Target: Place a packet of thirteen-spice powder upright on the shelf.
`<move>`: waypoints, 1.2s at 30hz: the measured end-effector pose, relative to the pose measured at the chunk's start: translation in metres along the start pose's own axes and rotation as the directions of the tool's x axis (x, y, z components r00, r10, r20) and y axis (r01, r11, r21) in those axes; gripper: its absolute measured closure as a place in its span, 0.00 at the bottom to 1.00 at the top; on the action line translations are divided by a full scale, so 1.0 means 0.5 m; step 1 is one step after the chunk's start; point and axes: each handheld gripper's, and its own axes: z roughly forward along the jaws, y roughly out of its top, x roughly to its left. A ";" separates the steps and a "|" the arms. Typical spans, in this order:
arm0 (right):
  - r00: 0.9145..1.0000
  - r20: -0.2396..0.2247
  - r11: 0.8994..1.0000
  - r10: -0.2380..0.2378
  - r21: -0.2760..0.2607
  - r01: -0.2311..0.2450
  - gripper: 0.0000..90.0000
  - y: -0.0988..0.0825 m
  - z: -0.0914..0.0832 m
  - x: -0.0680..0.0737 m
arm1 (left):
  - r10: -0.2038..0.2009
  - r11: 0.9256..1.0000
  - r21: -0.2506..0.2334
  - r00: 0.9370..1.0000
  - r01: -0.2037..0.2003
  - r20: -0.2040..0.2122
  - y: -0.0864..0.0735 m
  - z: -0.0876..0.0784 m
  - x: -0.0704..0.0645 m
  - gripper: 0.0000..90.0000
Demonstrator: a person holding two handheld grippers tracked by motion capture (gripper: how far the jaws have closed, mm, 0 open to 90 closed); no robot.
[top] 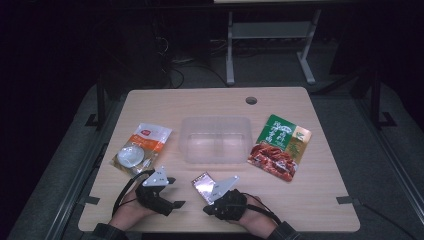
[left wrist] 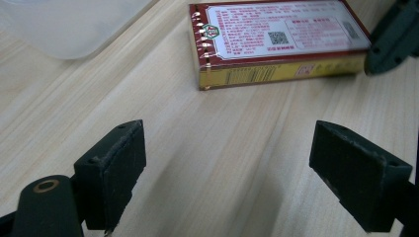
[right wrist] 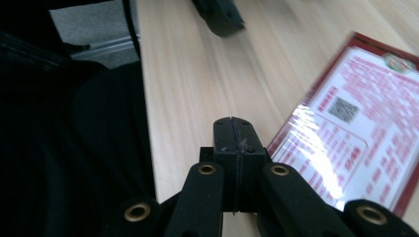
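A small red box (top: 204, 184) with a glossy printed label lies flat on the wooden table (top: 300, 200) near the front middle. In the left gripper view the red box (left wrist: 276, 42) lies ahead of my left gripper (left wrist: 232, 148), whose jaws stand wide open over bare wood, apart from it. My left gripper (top: 175, 192) sits left of the box. My right gripper (right wrist: 233, 126) has its jaws pressed together with nothing between them, and the red box (right wrist: 356, 128) lies just to its right. In the high view the right gripper (top: 207, 210) is just in front of the box.
A clear plastic container (top: 215, 140) stands at the table's middle, its corner (left wrist: 74, 24) near the box. An orange and white packet (top: 142, 150) lies at the left, a green and red packet (top: 280, 147) at the right. A dark sleeve (right wrist: 59, 148) is close at the left.
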 end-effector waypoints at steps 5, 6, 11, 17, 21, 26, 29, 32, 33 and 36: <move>0.999 0.041 1.000 0.021 0.007 -0.022 1.00 -0.018 -0.020 -0.022 | -0.001 1.000 -0.003 1.000 0.001 0.001 0.001 0.001 -0.001 0.15; 0.998 0.048 0.999 0.031 0.013 -0.032 1.00 -0.021 -0.024 -0.025 | -0.001 1.000 -0.004 1.000 0.001 0.002 0.001 0.001 -0.001 0.15; 0.994 0.085 0.997 0.068 0.016 -0.069 1.00 -0.034 -0.041 -0.049 | 0.002 1.000 0.000 1.000 -0.002 0.004 0.001 0.002 -0.001 0.15; 0.983 0.127 0.991 0.130 0.007 -0.131 1.00 -0.049 -0.067 -0.084 | 0.005 1.000 0.000 1.000 -0.005 0.011 0.001 0.003 -0.003 0.15; 0.975 0.157 0.988 0.156 -0.004 -0.157 1.00 -0.056 -0.077 -0.106 | 0.008 1.000 0.000 1.000 -0.008 0.012 0.002 0.005 -0.005 0.15; 0.967 0.188 0.984 0.174 -0.006 -0.176 1.00 -0.060 -0.081 -0.135 | 0.011 1.000 -0.009 1.000 -0.011 0.026 0.004 0.010 -0.009 0.15; 0.966 0.187 0.984 0.179 -0.016 -0.180 1.00 -0.062 -0.085 -0.138 | 0.015 1.000 -0.015 0.999 -0.015 0.028 0.007 0.011 -0.012 0.15; 0.968 0.169 0.983 0.186 -0.035 -0.183 0.91 -0.065 -0.100 -0.132 | 0.010 1.000 -0.020 1.000 -0.010 0.024 0.012 0.016 -0.013 0.14; 0.968 0.169 0.983 0.186 -0.035 -0.183 0.91 -0.065 -0.100 -0.132 | 0.010 1.000 -0.020 1.000 -0.010 0.024 0.012 0.016 -0.013 0.14; 0.970 0.159 0.983 0.182 -0.044 -0.177 0.79 -0.076 -0.114 -0.131 | 0.021 0.999 -0.027 1.000 -0.021 0.009 0.023 0.022 -0.012 0.14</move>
